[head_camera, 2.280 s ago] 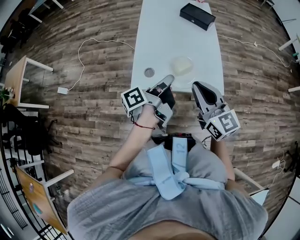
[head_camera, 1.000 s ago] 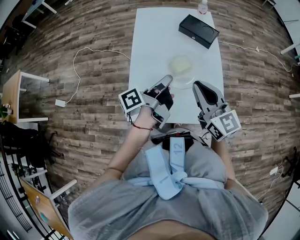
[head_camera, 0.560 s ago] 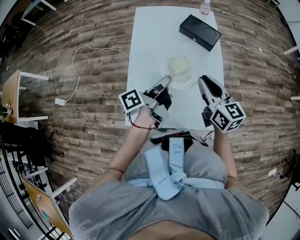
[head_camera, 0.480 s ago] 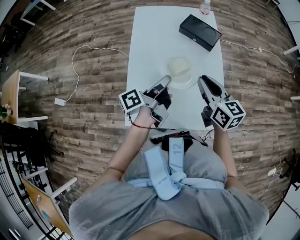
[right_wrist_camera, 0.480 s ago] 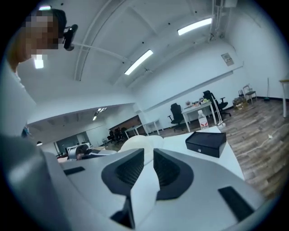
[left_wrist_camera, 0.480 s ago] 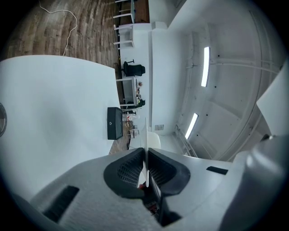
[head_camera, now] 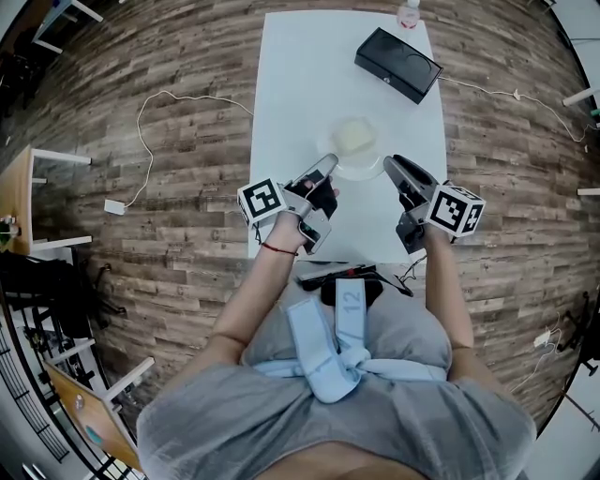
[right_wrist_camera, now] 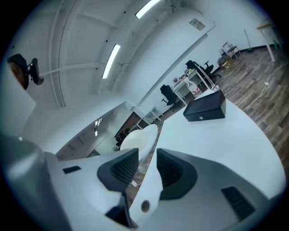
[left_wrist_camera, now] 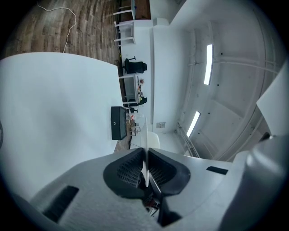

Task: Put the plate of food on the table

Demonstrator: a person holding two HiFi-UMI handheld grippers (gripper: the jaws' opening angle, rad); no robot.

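Note:
A clear plate (head_camera: 358, 148) with pale yellow food (head_camera: 353, 135) is over the near half of the white table (head_camera: 300, 75). My left gripper (head_camera: 330, 165) is shut on the plate's near-left rim; in the left gripper view that rim (left_wrist_camera: 145, 149) runs edge-on between the closed pads of the left gripper (left_wrist_camera: 145, 173). My right gripper (head_camera: 392, 167) reaches the plate's right rim. In the right gripper view the plate (right_wrist_camera: 135, 140) enters the right gripper (right_wrist_camera: 144, 164), whose jaws stand apart with a gap. Whether the plate rests on the table I cannot tell.
A black box (head_camera: 397, 64) lies at the table's far right, with a small bottle (head_camera: 407, 13) behind it. A white cable (head_camera: 155, 103) trails over the wooden floor to the left. A small wooden table (head_camera: 19, 187) stands at the far left.
My right gripper has swung in leftward from the table's near-right edge until its jaws reach the plate's right rim. The left gripper keeps its hold on the plate.

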